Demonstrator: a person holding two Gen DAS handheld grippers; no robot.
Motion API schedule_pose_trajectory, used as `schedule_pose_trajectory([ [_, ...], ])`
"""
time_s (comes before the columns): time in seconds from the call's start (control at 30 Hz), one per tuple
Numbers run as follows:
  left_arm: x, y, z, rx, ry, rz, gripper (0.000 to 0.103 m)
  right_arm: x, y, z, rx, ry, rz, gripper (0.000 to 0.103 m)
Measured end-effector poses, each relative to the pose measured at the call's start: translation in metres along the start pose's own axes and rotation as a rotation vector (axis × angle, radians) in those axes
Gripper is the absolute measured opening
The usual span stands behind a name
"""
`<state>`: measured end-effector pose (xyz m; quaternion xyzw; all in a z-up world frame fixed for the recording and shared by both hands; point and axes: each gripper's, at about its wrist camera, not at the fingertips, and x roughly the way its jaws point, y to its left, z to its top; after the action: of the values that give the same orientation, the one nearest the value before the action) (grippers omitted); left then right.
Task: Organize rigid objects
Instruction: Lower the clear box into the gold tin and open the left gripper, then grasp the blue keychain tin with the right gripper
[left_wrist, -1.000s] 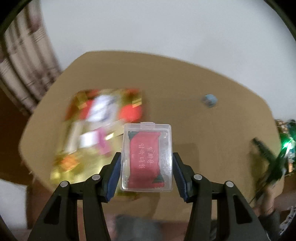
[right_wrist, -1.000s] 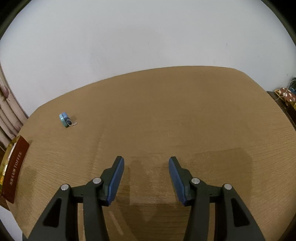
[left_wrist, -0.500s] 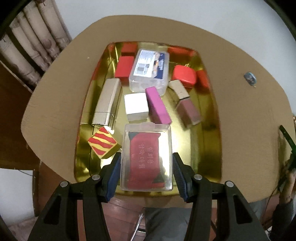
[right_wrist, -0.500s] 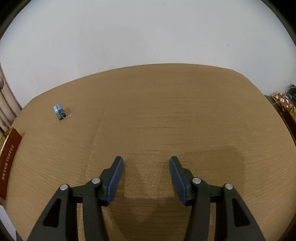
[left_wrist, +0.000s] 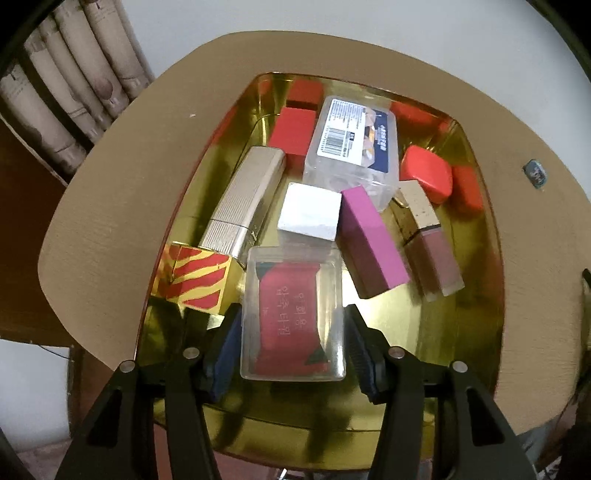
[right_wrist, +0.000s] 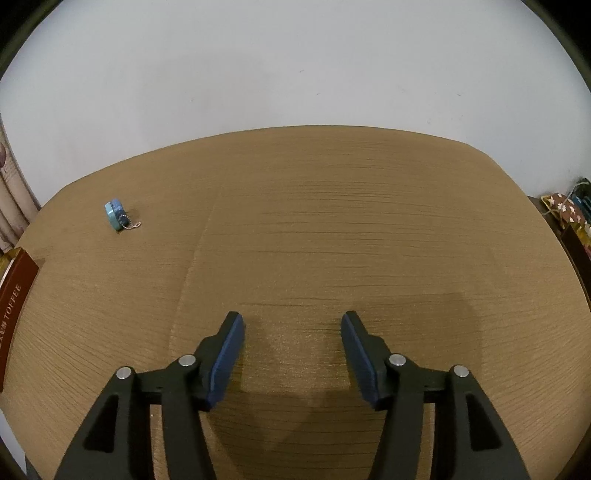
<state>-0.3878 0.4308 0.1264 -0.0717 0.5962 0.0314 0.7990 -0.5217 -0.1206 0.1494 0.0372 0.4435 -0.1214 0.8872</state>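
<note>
My left gripper (left_wrist: 291, 325) is shut on a clear plastic case with a red card inside (left_wrist: 291, 314) and holds it low over the near part of a gold tray (left_wrist: 476, 325). The tray holds several items: a silver ribbed case (left_wrist: 243, 199), a white cube (left_wrist: 310, 210), a purple box (left_wrist: 373, 240), a lip gloss tube (left_wrist: 428, 240), a clear labelled box (left_wrist: 354, 144), red boxes (left_wrist: 293, 129) and a red-and-gold striped box (left_wrist: 195, 277). My right gripper (right_wrist: 291, 332) is open and empty above the bare wooden table (right_wrist: 332, 221).
A small blue keychain item (right_wrist: 116, 216) lies on the table at the far left of the right wrist view; it also shows in the left wrist view (left_wrist: 535, 174). A brown toffee box side (right_wrist: 13, 295) is at that view's left edge. Curtains (left_wrist: 62, 92) hang beyond the table.
My left gripper carried the clear case over the gold tray and then lowered closer to it. The right gripper barely moved and stays open.
</note>
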Motion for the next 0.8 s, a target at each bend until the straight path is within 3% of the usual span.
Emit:
schedule_pose_trajectory([
  [0.27,-0.048,-0.003,-0.018,0.001,-0.118,-0.02,0.06,0.004,0.008,0.0,-0.02,0.007,-0.021,0.062],
  [0.37,-0.072,-0.007,-0.033,-0.022,-0.168,-0.066,0.064,0.004,0.019,0.002,-0.042,0.001,-0.035,0.062],
  [0.43,-0.088,-0.014,-0.05,-0.037,-0.208,-0.073,0.07,0.0,0.027,0.006,-0.052,-0.002,0.049,0.062],
  [0.5,-0.099,-0.021,-0.063,-0.045,-0.248,-0.073,0.071,-0.004,0.048,0.016,-0.105,0.007,0.095,0.062],
  [0.57,-0.109,-0.025,-0.08,-0.062,-0.299,-0.026,0.075,-0.008,0.078,0.029,-0.19,0.005,0.145,0.062],
  [0.7,-0.107,-0.023,-0.106,-0.102,-0.302,-0.034,0.078,-0.002,0.128,0.058,-0.307,0.021,0.206,0.062],
  [0.8,-0.1,-0.015,-0.123,-0.14,-0.306,-0.01,0.078,0.014,0.157,0.08,-0.376,0.023,0.189,0.062],
])
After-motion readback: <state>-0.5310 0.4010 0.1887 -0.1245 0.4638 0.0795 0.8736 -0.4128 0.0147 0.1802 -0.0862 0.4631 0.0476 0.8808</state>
